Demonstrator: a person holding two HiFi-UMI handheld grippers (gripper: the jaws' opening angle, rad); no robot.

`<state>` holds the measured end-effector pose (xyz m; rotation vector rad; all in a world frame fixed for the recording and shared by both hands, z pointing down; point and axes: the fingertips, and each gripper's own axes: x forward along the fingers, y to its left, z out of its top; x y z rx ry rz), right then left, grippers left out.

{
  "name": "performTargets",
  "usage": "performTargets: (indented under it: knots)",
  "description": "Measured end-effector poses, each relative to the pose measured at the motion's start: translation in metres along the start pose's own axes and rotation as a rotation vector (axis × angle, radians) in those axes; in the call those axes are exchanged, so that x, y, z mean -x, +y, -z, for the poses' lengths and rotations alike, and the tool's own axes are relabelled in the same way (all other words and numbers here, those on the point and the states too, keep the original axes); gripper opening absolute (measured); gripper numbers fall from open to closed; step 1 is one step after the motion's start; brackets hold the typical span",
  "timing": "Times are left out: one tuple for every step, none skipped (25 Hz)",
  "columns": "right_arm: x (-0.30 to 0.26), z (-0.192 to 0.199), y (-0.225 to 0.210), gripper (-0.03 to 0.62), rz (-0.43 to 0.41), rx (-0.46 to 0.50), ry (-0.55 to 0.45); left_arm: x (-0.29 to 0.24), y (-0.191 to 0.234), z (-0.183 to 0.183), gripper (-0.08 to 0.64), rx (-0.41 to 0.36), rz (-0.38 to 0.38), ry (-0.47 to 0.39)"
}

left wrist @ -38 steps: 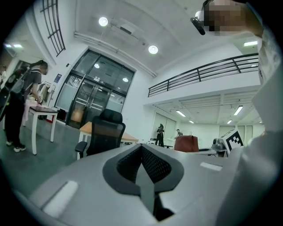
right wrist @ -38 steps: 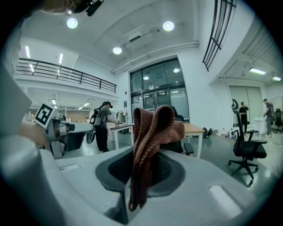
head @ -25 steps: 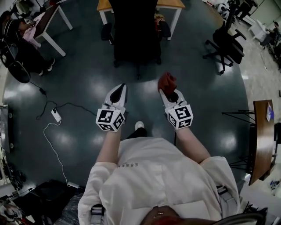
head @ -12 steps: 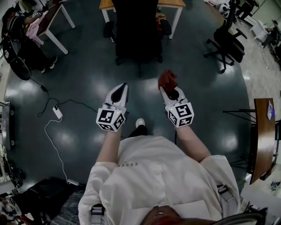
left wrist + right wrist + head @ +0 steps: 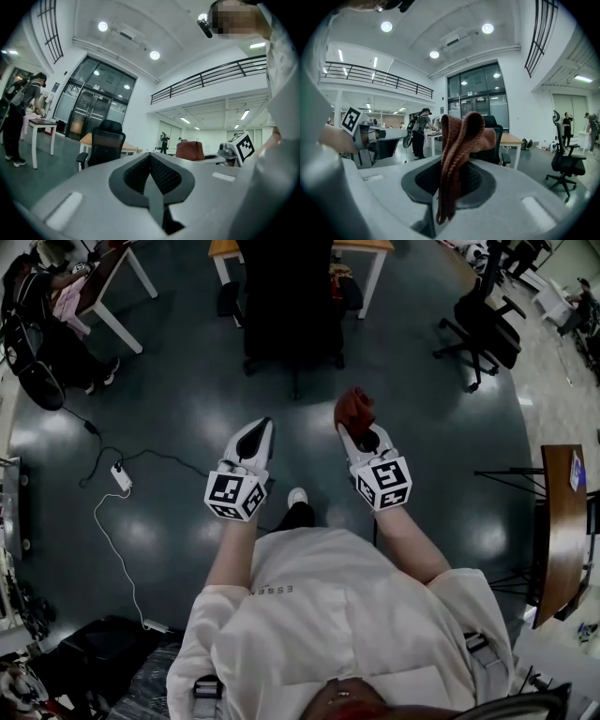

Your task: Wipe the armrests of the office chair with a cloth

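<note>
In the head view, the left tool [image 5: 262,425] and the right tool [image 5: 351,430] are held side by side over the dark floor [image 5: 187,399], both pointed away from the person. The left tool's jaws are seen pressed together with nothing between them. A reddish-brown cloth [image 5: 355,409] is bunched at the tip of the right tool. The black office chair [image 5: 291,306] is found well apart from both tools, at the top of the view, pushed up against a wooden counter [image 5: 223,249]; its armrests [image 5: 228,300] are seen at either side of the seat. A second chair [image 5: 483,329] stands off to the right, and a power strip [image 5: 120,481] lies on the floor to the left.

In the left gripper view, the left tool [image 5: 151,158] is shown with its jaws shut and empty. The office chair [image 5: 107,145] is seen ahead to the left, the cloth [image 5: 190,150] and the right tool [image 5: 236,149] to the right.

In the right gripper view, the right tool [image 5: 449,180] is shown clamped on the cloth [image 5: 461,140], which is folded over above the jaws, with an end hanging down between them. The office chair [image 5: 498,136] is partly hidden behind the cloth, and the left tool [image 5: 370,136] is seen to the left.
</note>
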<state>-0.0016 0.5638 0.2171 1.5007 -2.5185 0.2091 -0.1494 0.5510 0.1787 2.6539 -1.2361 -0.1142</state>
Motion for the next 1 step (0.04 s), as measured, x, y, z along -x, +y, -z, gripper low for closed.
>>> performTargets:
  knots:
    - [0.0000,0.0001,-0.0003,0.052,-0.001,0.001,0.001,-0.0010,-0.0004,0.0002,0.015,-0.001,0.003,0.000]
